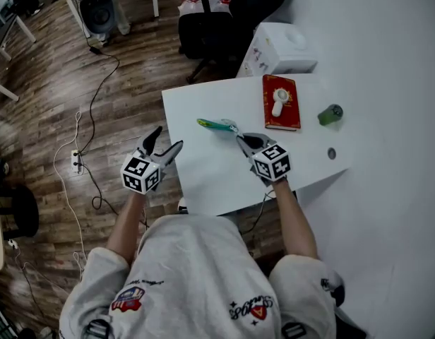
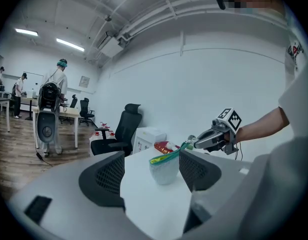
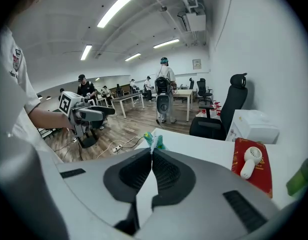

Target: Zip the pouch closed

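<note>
Above white table [image 1: 203, 182] — pouch [image 1: 216, 126] pinched by right claw [image 1: 239, 138]; left claw [image 1: 168, 138] open; wood floor [image 1: 48, 83].

Open office on my feed.
White table [image 1: 203, 182] on wood-plank floor [image 1: 55, 83], black office chair [image 1: 207, 27] beyond it, white wall [image 3: 264, 44], lit ceiling strips [image 3: 116, 6].

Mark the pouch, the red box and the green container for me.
pouch [image 1: 216, 125], head view, on its green zip edge.
red box [image 1: 291, 113], head view, on the right part of its red top.
green container [image 1: 330, 114], head view, on its body.
</note>
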